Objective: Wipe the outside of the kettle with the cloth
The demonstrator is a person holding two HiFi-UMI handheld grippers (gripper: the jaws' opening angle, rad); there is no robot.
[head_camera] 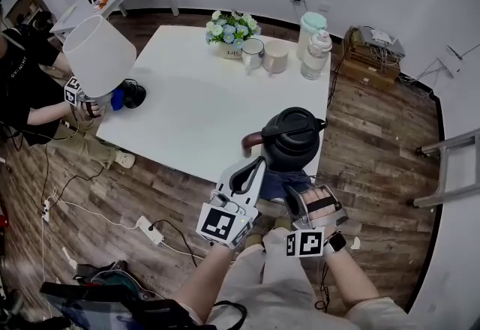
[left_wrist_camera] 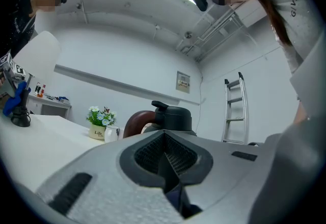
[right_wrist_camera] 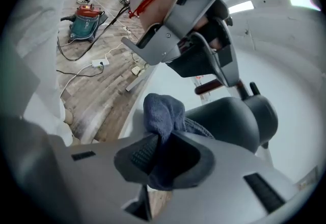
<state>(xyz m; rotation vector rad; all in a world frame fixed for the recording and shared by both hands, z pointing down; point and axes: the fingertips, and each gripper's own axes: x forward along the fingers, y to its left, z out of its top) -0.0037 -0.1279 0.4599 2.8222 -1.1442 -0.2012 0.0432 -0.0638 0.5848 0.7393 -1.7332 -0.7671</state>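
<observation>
A black kettle [head_camera: 289, 137] with a reddish-brown handle [head_camera: 251, 142] stands at the near right corner of the white table [head_camera: 187, 107]. My right gripper [head_camera: 300, 190] is shut on a blue cloth [head_camera: 279, 182], which is bunched against the kettle's lower near side. In the right gripper view the cloth [right_wrist_camera: 163, 111] rises out of the jaws of the right gripper [right_wrist_camera: 160, 154] beside the kettle [right_wrist_camera: 229, 121]. My left gripper [head_camera: 260, 163] sits just left of the kettle, near the handle. The left gripper view shows the left gripper [left_wrist_camera: 165, 159] with its pads together and the kettle [left_wrist_camera: 170, 116] beyond them.
At the table's far edge are a flower pot [head_camera: 232, 30], two mugs [head_camera: 262, 55], a glass jar [head_camera: 316, 55] and a mint-lidded container [head_camera: 311, 25]. A white-shaded lamp [head_camera: 97, 55] stands at the left, beside a seated person [head_camera: 26, 88]. A power strip [head_camera: 147, 228] lies on the floor; a ladder [head_camera: 450, 163] is at the right.
</observation>
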